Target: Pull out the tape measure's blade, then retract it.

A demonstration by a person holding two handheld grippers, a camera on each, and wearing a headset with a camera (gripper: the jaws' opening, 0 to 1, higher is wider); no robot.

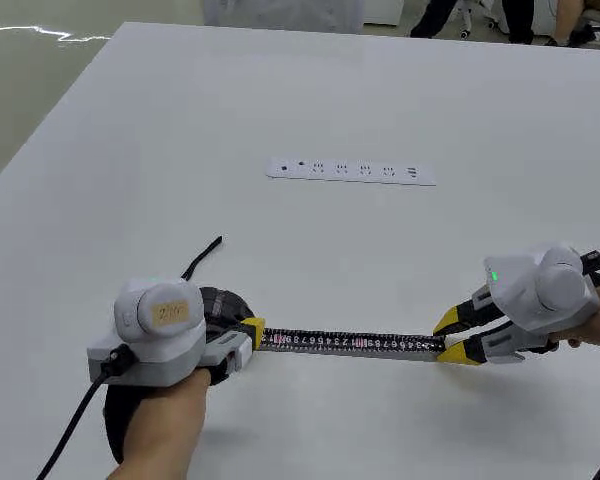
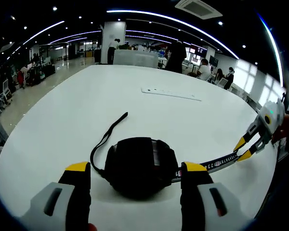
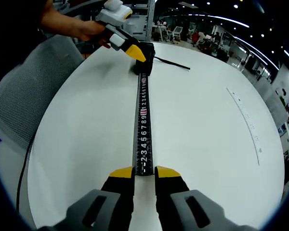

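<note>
We count one tape measure [image 1: 225,306], one white power strip [image 1: 350,171], one table [image 1: 380,80], and two tongs: left tongs [image 2: 136,168] and right tongs [image 1: 451,339].

White surface [image 1: 380,90], pretty bare. Left gripper [image 1: 245,335] sits down near the front edge with its fingers around the black tape measure [image 1: 225,305], hand [image 1: 160,420] behind it. The blade [image 1: 350,342] runs flat along the surface out to the right gripper [image 1: 447,342], whose yellow-tipped fingers pinch its far end. A thin black strap [image 1: 202,257] trails off the case. Further back there's a white power strip [image 1: 350,171].
</note>
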